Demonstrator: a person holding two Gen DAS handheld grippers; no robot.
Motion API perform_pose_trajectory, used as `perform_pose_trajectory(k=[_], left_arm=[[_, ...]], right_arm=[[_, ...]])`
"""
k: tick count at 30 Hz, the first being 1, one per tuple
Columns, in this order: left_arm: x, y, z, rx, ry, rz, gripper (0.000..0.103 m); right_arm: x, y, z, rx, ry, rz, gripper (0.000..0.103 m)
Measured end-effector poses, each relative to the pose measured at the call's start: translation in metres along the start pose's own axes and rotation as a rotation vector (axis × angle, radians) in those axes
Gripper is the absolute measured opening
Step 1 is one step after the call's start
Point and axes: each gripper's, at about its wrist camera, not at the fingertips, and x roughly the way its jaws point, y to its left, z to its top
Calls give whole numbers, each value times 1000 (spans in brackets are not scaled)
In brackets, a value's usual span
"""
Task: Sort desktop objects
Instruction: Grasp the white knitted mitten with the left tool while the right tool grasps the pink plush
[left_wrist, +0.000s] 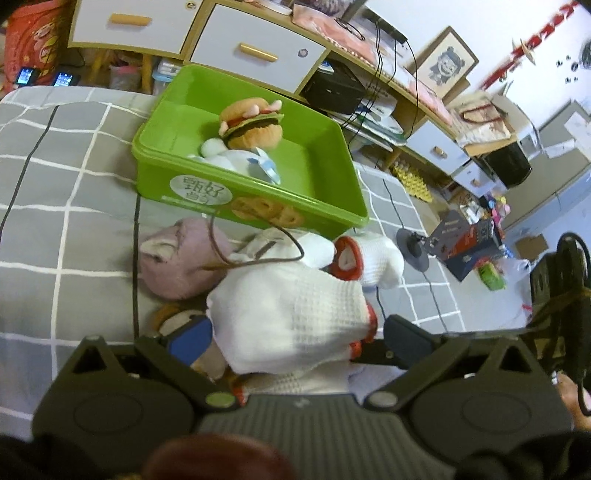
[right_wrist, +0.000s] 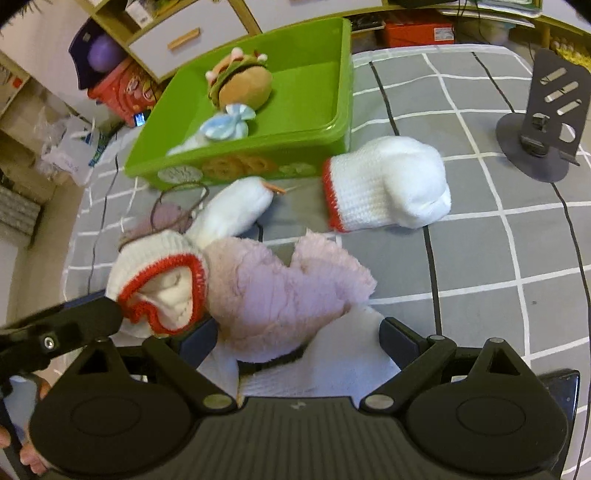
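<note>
A white knitted glove with a red cuff fills the gap between the spread fingers of my left gripper, which is open. Its cuff also shows in the right wrist view, beside a left fingertip. My right gripper is open, and a fluffy pink mitten lies between its fingers on white cloth. A second white glove rests on the grey checked bedding. The green bin holds a burger plush and a white and blue item.
A pink plush head and a brown cord lie in front of the bin. A white plush with an orange tip lies nearby. A dark phone stand stands at the right. Drawers and clutter lie beyond the bed edge.
</note>
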Motion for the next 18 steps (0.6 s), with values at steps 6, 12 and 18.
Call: perform_pose_trajectory(k=[6,12,18], left_arm=[[10,-1,0,8,4,39,101],[11,-1,-1,16,0,47,97],[8,-9,-4,72,-6,82,87]], right_arm=[[8,-2,3,29,-5,3,97],[12,-3,1,22,-33,11,97],[12,6,-4,-53,-63,-11,84]])
